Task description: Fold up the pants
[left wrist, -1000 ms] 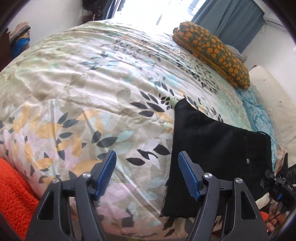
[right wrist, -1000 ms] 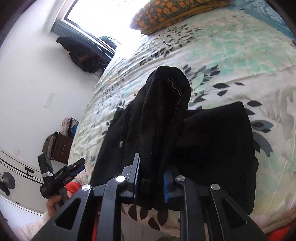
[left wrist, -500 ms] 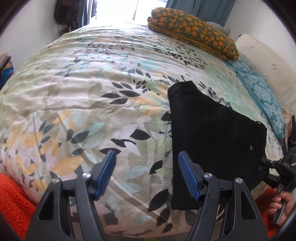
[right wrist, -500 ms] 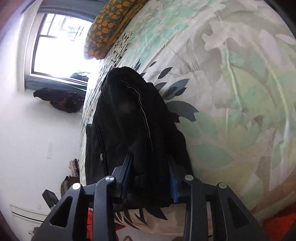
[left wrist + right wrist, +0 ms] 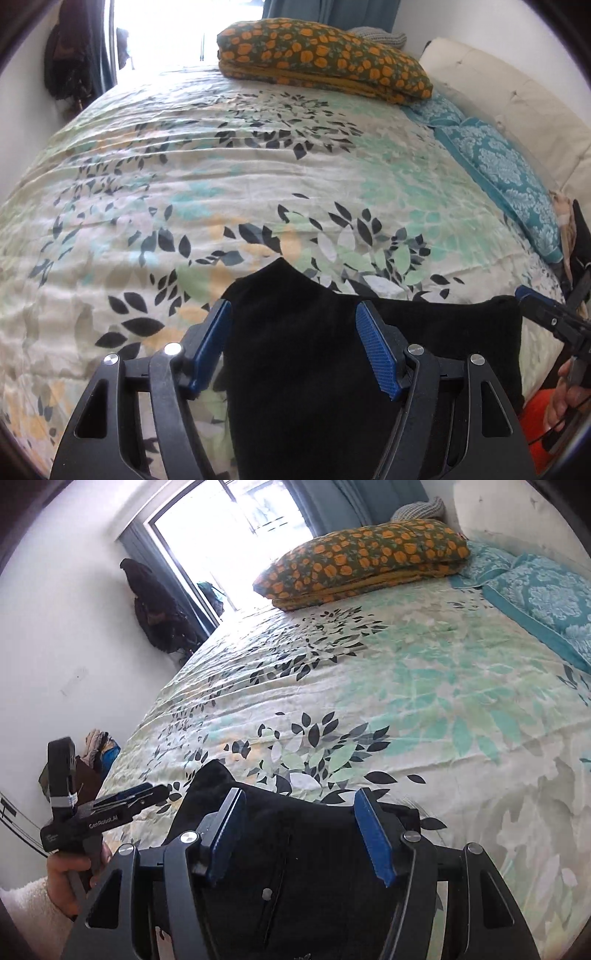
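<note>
The bed (image 5: 258, 177) fills the space ahead of both pairs of fingers, covered by a leaf-print duvet (image 5: 424, 686) in cream, teal and black. At its far end, well beyond the fingertips, lies a folded orange-flowered blanket (image 5: 325, 55), with teal patterned pillows (image 5: 498, 166) off to the right of it.

The black pants (image 5: 314, 369) lie folded on the near edge of the bed — directly under and between the fingers in both wrist views, one corner peaking just past the fingertips. A small button shows on the cloth in the right wrist view, below the gap between the fingers.

The left gripper (image 5: 293, 347) has its fingers spread wide, grasping nothing, hovering over the pants. The right gripper (image 5: 299, 834) is likewise released, its blue pads parted above the dark cloth — no fabric is pinched between them. Each gripper appears at the edge of the other's view, held in a hand.
</note>
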`<state>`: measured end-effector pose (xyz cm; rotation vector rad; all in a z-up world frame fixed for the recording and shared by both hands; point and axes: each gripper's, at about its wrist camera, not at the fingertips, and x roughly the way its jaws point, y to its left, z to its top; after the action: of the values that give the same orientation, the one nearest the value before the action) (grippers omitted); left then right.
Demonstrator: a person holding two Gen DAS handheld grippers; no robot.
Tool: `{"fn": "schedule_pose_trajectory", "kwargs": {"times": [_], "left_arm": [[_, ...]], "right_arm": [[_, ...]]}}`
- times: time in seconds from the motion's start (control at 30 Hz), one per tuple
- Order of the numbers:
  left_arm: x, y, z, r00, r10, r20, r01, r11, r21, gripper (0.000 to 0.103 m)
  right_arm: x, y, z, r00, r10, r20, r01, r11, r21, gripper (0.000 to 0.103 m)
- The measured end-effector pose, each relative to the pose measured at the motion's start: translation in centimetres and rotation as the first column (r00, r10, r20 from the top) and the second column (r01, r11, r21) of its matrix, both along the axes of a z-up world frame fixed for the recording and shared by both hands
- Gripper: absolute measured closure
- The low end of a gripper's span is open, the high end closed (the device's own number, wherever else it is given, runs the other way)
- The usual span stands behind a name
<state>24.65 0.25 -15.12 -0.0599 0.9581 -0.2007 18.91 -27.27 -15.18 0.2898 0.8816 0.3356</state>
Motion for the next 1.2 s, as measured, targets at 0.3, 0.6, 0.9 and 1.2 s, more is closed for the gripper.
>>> {"fn": "schedule_pose_trajectory", "kwargs": {"times": [0.3,0.6,0.9,1.2], "left_arm": [[7.3,3.7,-8.6,0.956,0.194,-0.222,-0.216,0.974,-0.076,0.018],[-0.7,3.3,-1.1,0.991,0.08,-0.108,-0.078,0.997,0.024,0.02],[-15.1,-2.5,-4.4,0.97,-0.191,-0.148,0.215,0.963,0.161,0.018],[-16.1,-1.6,-0.4,0.995,-0.057,-0.084,0.068,0.989,0.135,0.019]], "right_arm": [[-0.5,-2.9,-7.3,0.994,-0.058,-0.096,0.053,0.997,-0.054,0.042],[-4.8,-3.9,-2.0,0.992,-0.116,-0.053,0.116,0.993,-0.011,0.041],[-13.8,1.2,-5.2,0.983,-0.008,-0.183,0.0,0.999,-0.044,0.039],[-14.9,2.4,-0.7,0.997,-0.057,-0.046,0.048,0.98,-0.191,0.034]]}}
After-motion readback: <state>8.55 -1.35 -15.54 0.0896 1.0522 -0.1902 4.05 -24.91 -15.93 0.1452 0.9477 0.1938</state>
